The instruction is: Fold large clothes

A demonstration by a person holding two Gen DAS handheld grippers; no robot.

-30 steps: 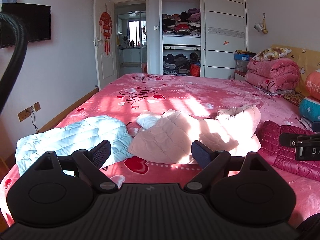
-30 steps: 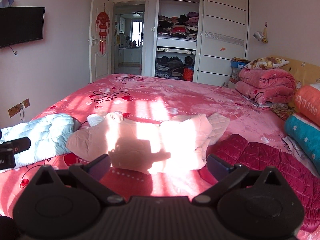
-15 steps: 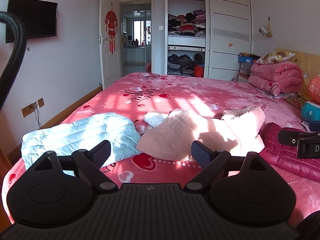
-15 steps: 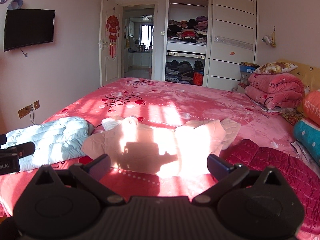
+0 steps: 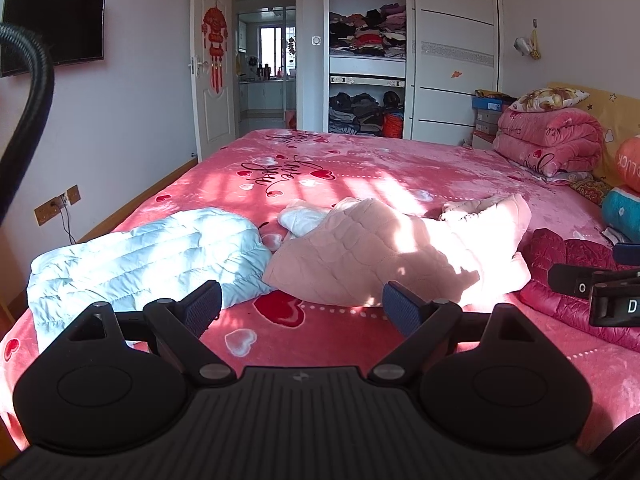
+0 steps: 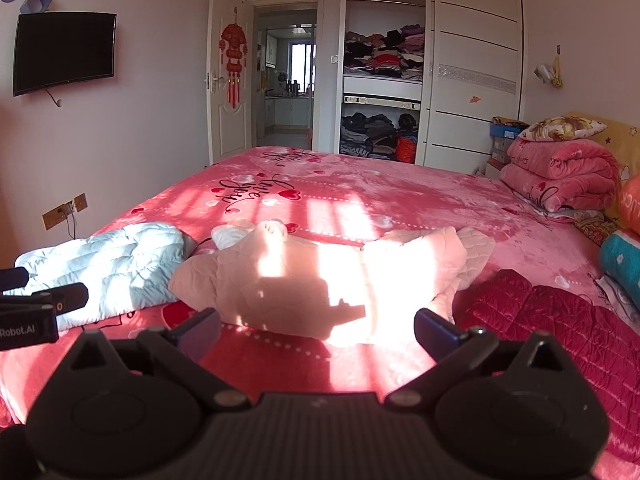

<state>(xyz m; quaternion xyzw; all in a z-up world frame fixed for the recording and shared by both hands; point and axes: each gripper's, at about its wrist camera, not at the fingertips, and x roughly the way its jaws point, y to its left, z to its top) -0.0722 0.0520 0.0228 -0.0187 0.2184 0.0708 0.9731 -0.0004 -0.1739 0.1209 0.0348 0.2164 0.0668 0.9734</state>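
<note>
Both pairs of fingers are spread wide with nothing between them: I have the left gripper (image 5: 302,307) and the right gripper (image 6: 316,330) hanging above the near edge of the bed (image 6: 360,192), clear of the fabric. I take the pink jacket (image 6: 320,280) as my landmark. It lies crumpled on the bed just ahead of both grippers, half in a bright sun patch. Left of it, touching its edge, lies a pale blue jacket (image 5: 140,256). Right of it, close against its sleeve, lies a dark red jacket (image 6: 560,320). Beyond it, past the far side of the bed, stands an open wardrobe (image 6: 384,80) with stacked clothes. Far right of it sits a folded pink quilt (image 5: 548,144).
</note>
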